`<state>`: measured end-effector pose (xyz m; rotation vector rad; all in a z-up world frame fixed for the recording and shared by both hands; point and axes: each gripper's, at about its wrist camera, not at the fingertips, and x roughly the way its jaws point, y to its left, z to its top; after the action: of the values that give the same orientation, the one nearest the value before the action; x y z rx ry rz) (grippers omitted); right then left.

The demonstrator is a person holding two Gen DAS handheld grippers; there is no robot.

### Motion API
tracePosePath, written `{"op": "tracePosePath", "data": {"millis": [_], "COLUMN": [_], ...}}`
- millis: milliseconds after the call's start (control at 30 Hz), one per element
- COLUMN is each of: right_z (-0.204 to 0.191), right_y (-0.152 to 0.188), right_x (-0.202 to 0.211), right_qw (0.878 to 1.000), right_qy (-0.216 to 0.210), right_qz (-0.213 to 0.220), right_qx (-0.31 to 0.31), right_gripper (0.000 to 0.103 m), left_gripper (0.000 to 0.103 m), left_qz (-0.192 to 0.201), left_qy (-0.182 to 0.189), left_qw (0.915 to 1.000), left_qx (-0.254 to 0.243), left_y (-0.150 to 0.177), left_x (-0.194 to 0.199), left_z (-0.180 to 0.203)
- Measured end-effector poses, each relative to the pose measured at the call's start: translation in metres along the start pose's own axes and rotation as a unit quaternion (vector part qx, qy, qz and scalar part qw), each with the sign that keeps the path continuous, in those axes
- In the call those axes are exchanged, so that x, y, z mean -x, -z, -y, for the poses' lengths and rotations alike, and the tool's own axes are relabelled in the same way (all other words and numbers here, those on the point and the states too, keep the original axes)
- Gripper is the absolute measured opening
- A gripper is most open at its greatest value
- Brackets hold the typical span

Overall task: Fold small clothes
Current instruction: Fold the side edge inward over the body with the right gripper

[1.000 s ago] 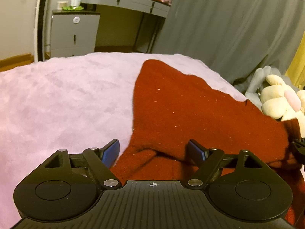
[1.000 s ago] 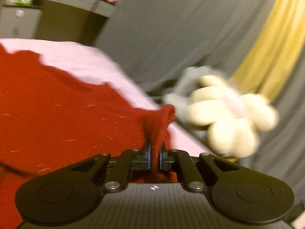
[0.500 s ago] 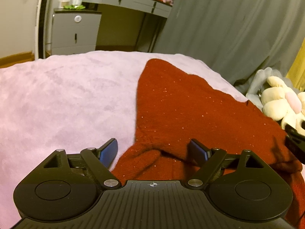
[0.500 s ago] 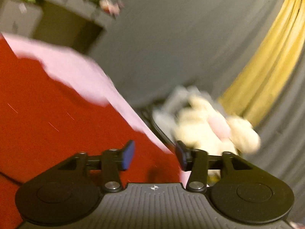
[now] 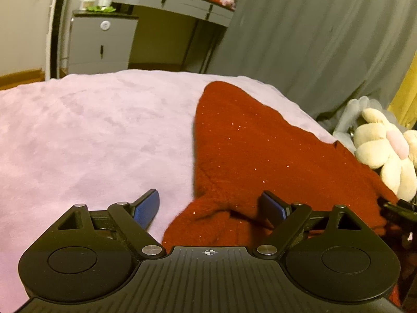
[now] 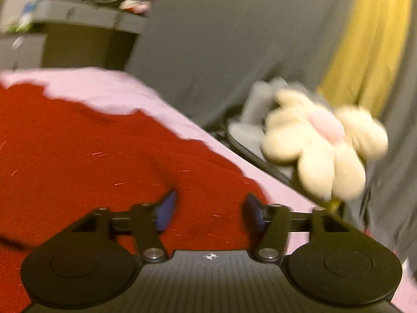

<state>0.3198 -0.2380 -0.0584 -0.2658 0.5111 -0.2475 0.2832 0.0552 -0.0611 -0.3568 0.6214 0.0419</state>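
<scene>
I have the dark red knitted garment with tiny glittering flecks (image 5: 265, 146) lying spread on the pale lilac plush bed cover (image 5: 91, 135), toward the bed's right-hand side, its far end tapering to a rounded point and its near edge bunched into a soft fold right under my tools. It lies flat there because I need a broad, soft surface to fold it on.

My left gripper (image 5: 211, 206) hangs low over that near fold with its jaws wide apart. One blue pad (image 5: 147, 207) sits over bare bed cover just beside the knit, the other (image 5: 272, 204) sits over the red cloth, so the bunched edge lies between them but neither pad presses on it. I judge I am holding it astride the edge like this so that it can close on the hem when I choose.

My right gripper (image 6: 211, 208) is over the garment's right-hand near corner, close to the edge of the bed, and its jaws are opening. Red knit lies flat beneath and between the pads, not pinched; nothing is gripped. The right view is smeared, so finer detail of the cloth there escapes me.

Beyond the bed edge a cream plush flower-shaped toy with a pink centre (image 6: 325, 140) rests apart from the garment, out of my way.

The fold looks barely begun: the garment is mostly one open layer.
</scene>
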Motion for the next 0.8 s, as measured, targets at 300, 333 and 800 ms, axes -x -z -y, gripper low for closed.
{"op": "tracePosePath", "data": {"millis": [300, 333, 800], "right_z": [-0.021, -0.022, 0.090], "right_y": [0.015, 0.023, 0.104], "right_x": [0.060, 0.059, 0.180], "right_qw": [0.994, 0.995, 0.971], "right_qy": [-0.108, -0.098, -0.127], "right_qz": [0.020, 0.023, -0.174], "right_qx": [0.009, 0.025, -0.105], "right_gripper": [0.026, 0.025, 0.036], "left_gripper": [0.090, 0.090, 0.090], "left_qz": [0.008, 0.005, -0.095], "left_qy": [0.003, -0.004, 0.020], "left_qw": [0.9996, 0.9995, 0.9898], "left_qx": [-0.027, -0.030, -0.104], "left_y": [0.003, 0.004, 0.002], "left_x": [0.000, -0.003, 0.032], "left_z": [0.005, 0.004, 0.002]}}
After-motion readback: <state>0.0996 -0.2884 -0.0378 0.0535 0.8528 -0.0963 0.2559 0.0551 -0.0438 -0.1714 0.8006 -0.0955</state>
